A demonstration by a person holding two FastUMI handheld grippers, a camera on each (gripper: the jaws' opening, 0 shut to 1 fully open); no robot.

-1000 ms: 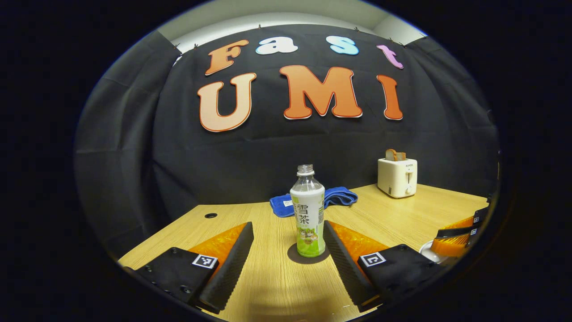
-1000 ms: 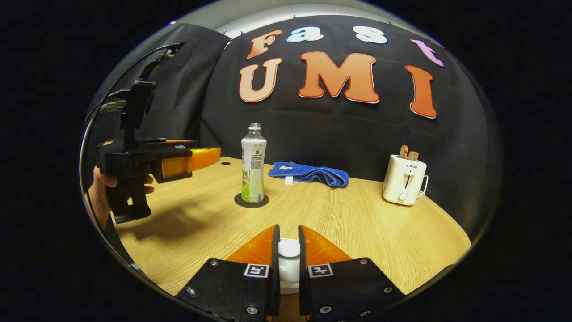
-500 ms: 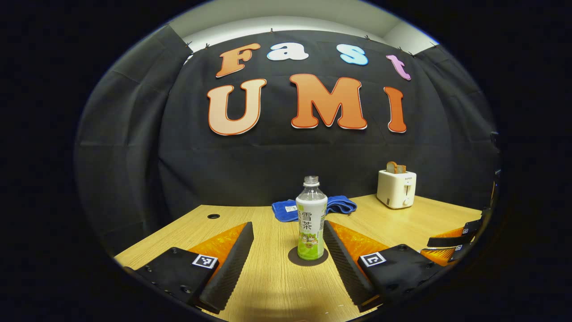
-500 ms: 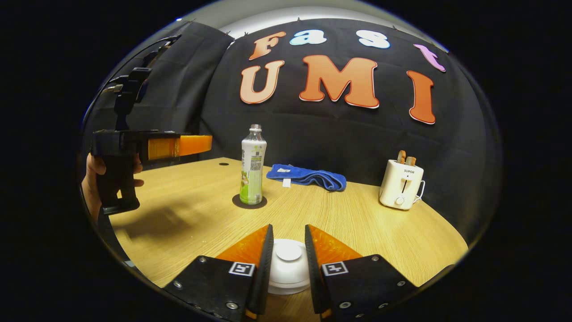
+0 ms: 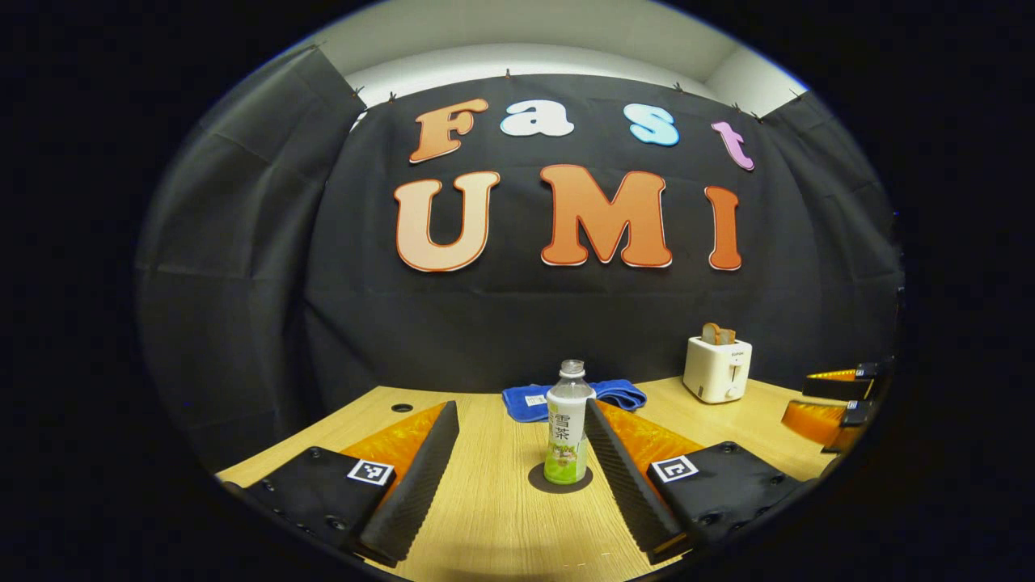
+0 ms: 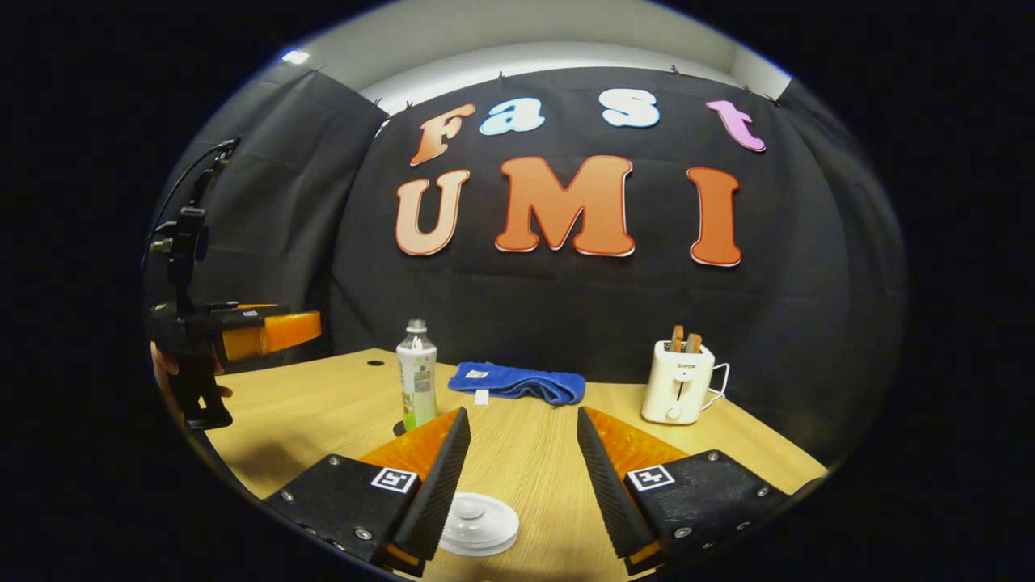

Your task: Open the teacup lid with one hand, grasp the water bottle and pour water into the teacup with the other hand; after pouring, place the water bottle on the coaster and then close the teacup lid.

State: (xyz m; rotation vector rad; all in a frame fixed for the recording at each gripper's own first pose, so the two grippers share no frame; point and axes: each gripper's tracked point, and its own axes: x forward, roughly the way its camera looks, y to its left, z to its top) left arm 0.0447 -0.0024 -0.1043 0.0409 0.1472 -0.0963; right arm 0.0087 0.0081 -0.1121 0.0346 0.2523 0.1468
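Note:
A clear water bottle [image 5: 566, 428] with a green and white label stands uncapped and upright on a dark round coaster [image 5: 559, 478]. My left gripper [image 5: 521, 408] is open, with the bottle farther off between its fingers, apart from both. In the right gripper view the white teacup lid [image 6: 479, 523] lies flat and low by the left finger, hiding the cup under it. My right gripper [image 6: 522, 414] is open above the lid, touching nothing. The bottle [image 6: 416, 376] stands beyond it to the left. A hand [image 6: 166, 368] holds the left gripper [image 6: 242, 335] at the far left.
A folded blue cloth [image 5: 574, 398] lies behind the bottle near the wall. A white toaster [image 6: 679, 381] with bread slices stands at the back right of the wooden table [image 6: 525, 453]. A small round hole [image 5: 402, 407] marks the table's back left. The right gripper [image 5: 837, 400] shows at the edge.
My right gripper opened off the lid's knob and drew back and up, leaving the lid lying flat. My left gripper backed away from the bottle, which stayed on the coaster.

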